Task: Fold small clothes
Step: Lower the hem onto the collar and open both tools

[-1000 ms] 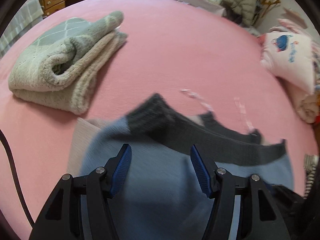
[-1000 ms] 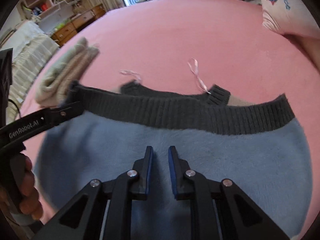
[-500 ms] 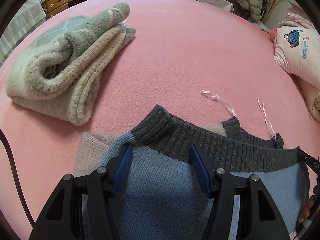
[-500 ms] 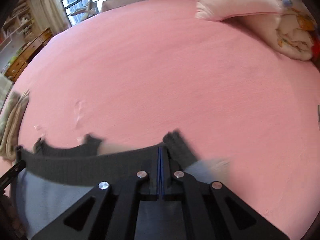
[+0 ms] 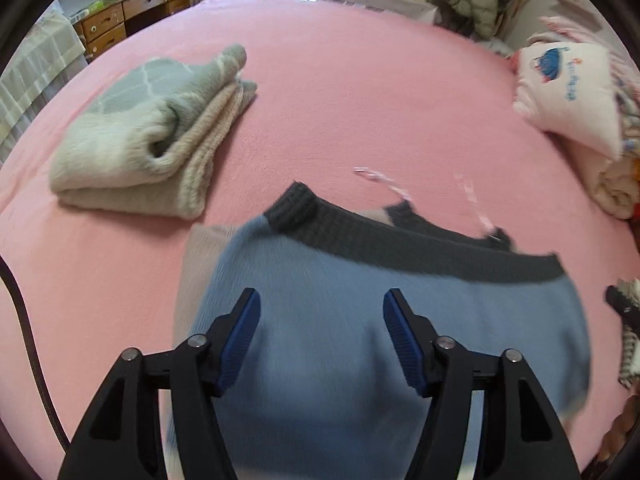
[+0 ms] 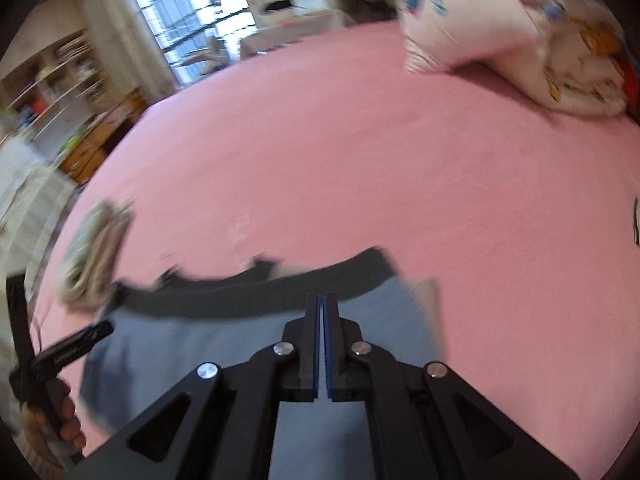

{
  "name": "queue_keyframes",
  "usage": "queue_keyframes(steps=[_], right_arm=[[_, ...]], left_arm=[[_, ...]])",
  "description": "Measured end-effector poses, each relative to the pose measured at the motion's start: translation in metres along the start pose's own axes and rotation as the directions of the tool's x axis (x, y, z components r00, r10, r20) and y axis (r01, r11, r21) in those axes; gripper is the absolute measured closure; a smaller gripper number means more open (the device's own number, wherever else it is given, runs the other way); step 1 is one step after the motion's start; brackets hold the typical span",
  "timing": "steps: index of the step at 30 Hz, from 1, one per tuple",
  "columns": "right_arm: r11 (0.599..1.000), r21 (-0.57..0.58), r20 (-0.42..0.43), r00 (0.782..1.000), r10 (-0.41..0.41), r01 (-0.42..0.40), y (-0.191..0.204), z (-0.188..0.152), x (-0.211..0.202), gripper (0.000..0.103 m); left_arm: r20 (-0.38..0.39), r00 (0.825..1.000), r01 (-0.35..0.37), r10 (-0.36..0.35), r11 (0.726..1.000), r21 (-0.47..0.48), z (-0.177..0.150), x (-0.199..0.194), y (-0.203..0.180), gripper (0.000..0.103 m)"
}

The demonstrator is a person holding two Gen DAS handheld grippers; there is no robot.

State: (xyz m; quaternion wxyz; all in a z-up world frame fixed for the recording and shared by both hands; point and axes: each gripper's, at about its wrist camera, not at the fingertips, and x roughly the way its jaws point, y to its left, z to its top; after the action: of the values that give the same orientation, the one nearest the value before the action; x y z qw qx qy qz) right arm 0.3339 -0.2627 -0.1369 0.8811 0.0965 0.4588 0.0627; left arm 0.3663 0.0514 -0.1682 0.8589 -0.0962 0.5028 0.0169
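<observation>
Both tools sit over the blue sweater (image 5: 360,320) on the pink bed (image 5: 360,100). On my left tool (image 5: 322,320) the blue pads (image 5: 240,340) stand spread, having just been opening a little wider, and the knit lies below the gap without either pad pressing on it. On my right tool (image 6: 321,308) the fingers are pressed together tip to tip; I see no cloth caught between them, and the sweater's blue body (image 6: 240,340) lies just under and to the left of the tips. Its dark grey ribbed band (image 5: 420,248) runs across beyond both tools, with a beige layer (image 5: 196,264) showing at the left edge. Well apart, to the far left, rests a folded grey and cream sweater (image 5: 148,140). At the bed's far right corner a white pillow (image 5: 568,96) lies against bedding
</observation>
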Motion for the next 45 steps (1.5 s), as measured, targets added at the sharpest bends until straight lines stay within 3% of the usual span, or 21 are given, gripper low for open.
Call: queue_keyframes(steps=[6,10,13,17,18,21,26,30,32,34,45], right_arm=[[0.987,-0.088,-0.011,0.991,0.137,-0.137,0.065,-0.062,-0.036,0.101],[0.976,-0.082,-0.057,0.979,0.197,-0.201,0.093,-0.087,-0.025,0.1],[0.976,-0.066,-0.113,0.974,0.198,-0.207,0.102,-0.106,-0.001,0.1],[0.988,-0.089,-0.137,0.984,0.114,-0.127,0.094,-0.123,0.018,0.1],[0.99,-0.089,-0.133,0.987,0.093,-0.105,0.087,-0.126,0.018,0.101],[0.998,-0.043,-0.104,0.994,0.041,-0.045,0.049,-0.125,0.013,0.102],[0.998,0.065,-0.077,0.997,0.018,-0.013,-0.011,-0.125,0.002,0.103],[0.99,0.122,-0.028,0.998,-0.062,0.065,-0.041,-0.123,-0.012,0.103],[0.979,0.142,-0.03,0.989,-0.147,0.15,-0.058,-0.125,-0.013,0.103],[0.976,0.184,-0.047,0.993,-0.111,0.118,-0.071,-0.129,-0.009,0.103],[0.974,0.12,-0.048,0.981,-0.185,0.19,-0.056,-0.133,0.003,0.103]], left_arm=[[0.099,0.992,0.085,-0.085,0.996,0.004,-0.056,-0.071,-0.006,0.034],[0.136,0.981,0.146,-0.138,0.988,-0.051,-0.084,-0.075,-0.005,0.034],[0.128,0.989,0.08,-0.072,0.995,-0.062,-0.096,-0.058,-0.002,0.034],[0.051,0.997,-0.057,0.06,0.996,-0.068,-0.103,-0.025,0.017,0.034],[0.035,0.997,-0.062,0.065,0.995,-0.082,-0.104,-0.019,0.025,0.034],[0.045,0.999,-0.004,0.009,0.994,-0.112,-0.111,-0.016,0.043,0.036],[0.074,0.997,-0.022,0.026,0.998,-0.063,-0.12,-0.018,0.043,0.036],[0.078,0.997,-0.002,0.008,0.997,-0.082,-0.122,-0.018,0.051,0.036],[0.078,0.997,0.007,-0.001,0.996,-0.084,-0.123,-0.017,0.053,0.036],[0.08,0.997,0.007,-0.001,0.997,-0.076,-0.125,-0.017,0.053,0.036],[0.092,0.996,-0.012,0.017,0.999,-0.053,-0.129,-0.015,0.05,0.036]])
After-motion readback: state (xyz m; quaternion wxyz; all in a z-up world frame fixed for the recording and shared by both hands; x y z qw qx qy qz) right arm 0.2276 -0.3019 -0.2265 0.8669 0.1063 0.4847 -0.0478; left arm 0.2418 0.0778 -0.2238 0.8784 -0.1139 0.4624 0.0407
